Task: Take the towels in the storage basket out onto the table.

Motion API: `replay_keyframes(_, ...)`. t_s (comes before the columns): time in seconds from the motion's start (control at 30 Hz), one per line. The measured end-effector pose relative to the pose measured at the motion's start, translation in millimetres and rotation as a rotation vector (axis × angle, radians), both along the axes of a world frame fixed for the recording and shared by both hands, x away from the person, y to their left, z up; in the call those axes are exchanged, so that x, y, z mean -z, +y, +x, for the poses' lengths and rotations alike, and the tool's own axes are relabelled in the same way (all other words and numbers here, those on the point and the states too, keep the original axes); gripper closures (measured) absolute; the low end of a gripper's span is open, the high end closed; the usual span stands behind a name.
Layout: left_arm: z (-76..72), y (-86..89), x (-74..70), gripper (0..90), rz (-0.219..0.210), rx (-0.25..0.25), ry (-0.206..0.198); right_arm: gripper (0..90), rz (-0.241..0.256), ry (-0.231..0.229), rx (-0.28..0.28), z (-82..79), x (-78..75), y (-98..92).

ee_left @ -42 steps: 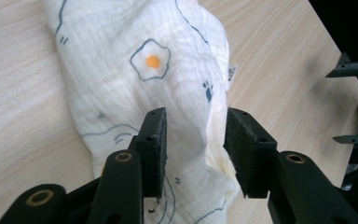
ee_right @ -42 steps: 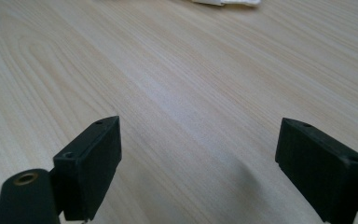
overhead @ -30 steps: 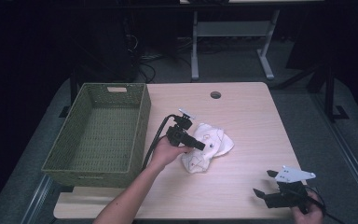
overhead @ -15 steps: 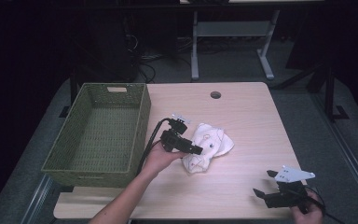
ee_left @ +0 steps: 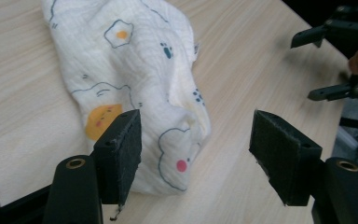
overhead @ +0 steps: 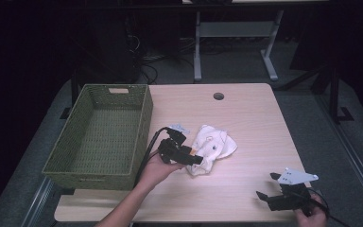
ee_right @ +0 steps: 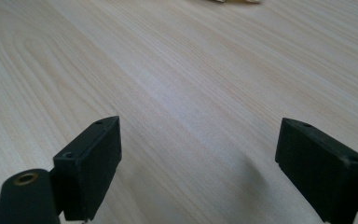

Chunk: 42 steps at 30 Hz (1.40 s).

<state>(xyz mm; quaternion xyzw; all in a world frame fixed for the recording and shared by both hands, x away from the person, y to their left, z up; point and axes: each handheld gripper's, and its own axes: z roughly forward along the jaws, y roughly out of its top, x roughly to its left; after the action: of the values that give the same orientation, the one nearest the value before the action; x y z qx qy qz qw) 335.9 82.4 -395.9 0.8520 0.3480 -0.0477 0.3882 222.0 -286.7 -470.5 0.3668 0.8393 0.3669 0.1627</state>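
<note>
Hand-held gripper (ee_left: pixel 196 158) on the left is held wide over the cloth's (ee_left: pixel 144 84) near end, mid-tabletop (overhead: pixel 246 123); grasping is judged underway, and closing is called for next. Beyond, the basket (overhead: pixel 99 132) waits at left.

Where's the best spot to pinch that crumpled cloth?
Probably the raised fold at the cloth's near end, where it bunches into a ridge. The open left gripper already straddles that end from the basket side, so pushing in low and closing should catch it.
</note>
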Motion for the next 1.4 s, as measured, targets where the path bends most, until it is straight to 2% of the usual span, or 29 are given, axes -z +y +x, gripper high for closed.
replay_keyframes(0.13,-4.7,1.7,3.1,33.9,-0.005,0.000,-0.003,14.0,-0.001,0.001,0.002,-0.2,0.0,-0.2)
replay_keyframes(0.17,-5.6,2.6,3.4,33.9,0.008,0.009,-0.003,14.0,-0.001,0.001,0.002,-0.2,0.1,-0.3)
replay_keyframes(0.3,-10.5,6.0,6.3,33.9,-0.009,0.001,-0.004,13.9,0.001,0.005,0.006,-0.3,0.4,0.4)
replay_keyframes(0.63,-22.1,16.6,15.3,33.2,-0.019,0.012,0.008,14.0,-0.012,0.005,0.000,1.0,1.1,2.6)
replay_keyframes(0.77,-28.1,17.7,19.4,33.3,-0.020,0.000,-0.014,14.0,-0.013,0.005,0.000,1.0,1.4,3.3)
replay_keyframes(0.9,-32.6,20.2,21.3,33.2,-0.026,0.001,-0.016,14.0,-0.015,0.008,-0.003,1.2,1.6,4.3)
replay_keyframes(1.03,-38.8,23.0,25.8,33.2,-0.006,0.008,-0.029,14.0,-0.020,0.007,-0.007,1.3,1.7,4.9)
replay_keyframes(1.13,-44.1,25.9,31.2,33.2,-0.006,0.017,-0.022,14.0,-0.019,0.010,-0.006,1.2,1.6,5.4)
replay_keyframes(1.2,-48.3,29.0,34.6,32.7,-0.027,0.033,0.010,14.0,-0.020,0.009,-0.006,1.2,1.6,5.6)
replay_keyframes(1.23,-50.7,29.7,35.7,32.7,-0.033,0.035,0.013,14.0,-0.018,0.008,-0.007,1.2,1.4,5.8)
replay_keyframes(1.3,-59.6,32.6,38.5,32.2,-0.010,0.040,-0.014,14.0,-0.018,0.006,-0.013,0.8,0.5,6.2)
replay_keyframes(1.4,-68.1,34.3,42.5,32.2,0.002,0.057,-0.026,14.0,-0.017,0.002,-0.025,-0.4,-0.4,6.3)
